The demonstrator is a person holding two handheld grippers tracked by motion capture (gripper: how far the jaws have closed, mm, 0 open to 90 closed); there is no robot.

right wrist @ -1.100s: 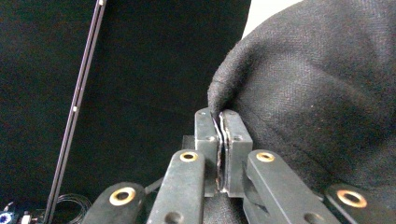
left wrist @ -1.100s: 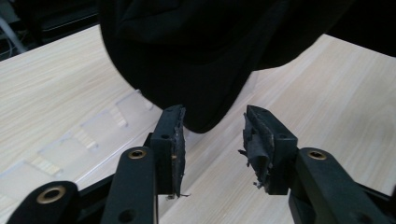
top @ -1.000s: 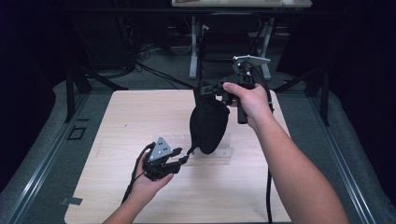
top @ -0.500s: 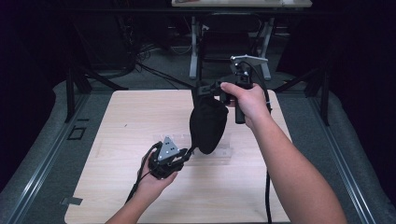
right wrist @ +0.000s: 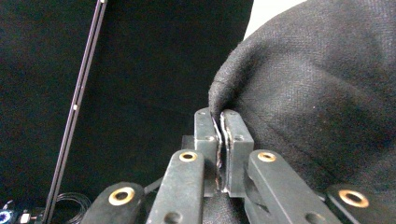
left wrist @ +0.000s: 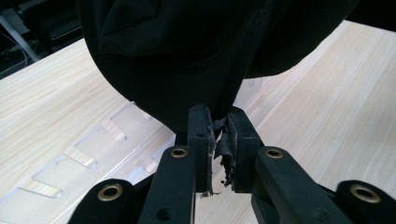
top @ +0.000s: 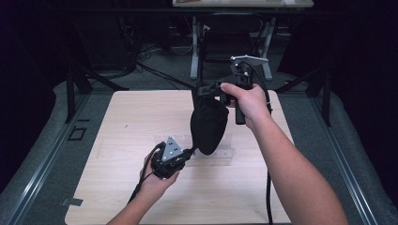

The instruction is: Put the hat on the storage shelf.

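A black cloth bag [top: 209,124] hangs over the wooden table [top: 117,117]. My right gripper [top: 205,89] holds it up by its top edge, jaws shut on a fold of the black fabric [right wrist: 299,93]. My left gripper [top: 190,152] sits low at the bag's bottom tip. Its jaws have just been closing and now pinch the lowest fold of the bag [left wrist: 187,60] between the pads [left wrist: 200,135]. A clear acrylic rack [left wrist: 88,156] lies flat on the table under the bag.
The clear acrylic rack [top: 224,149] with slots lies at the table's middle. Dark floor, a metal stand [top: 195,51] and cables lie beyond the far edge. Grey padding [top: 47,150] borders the table on both sides.
My left gripper has moved up and right to the bag's bottom tip, and its jaws have closed on the fabric. The right hand and the bag have stayed in place.
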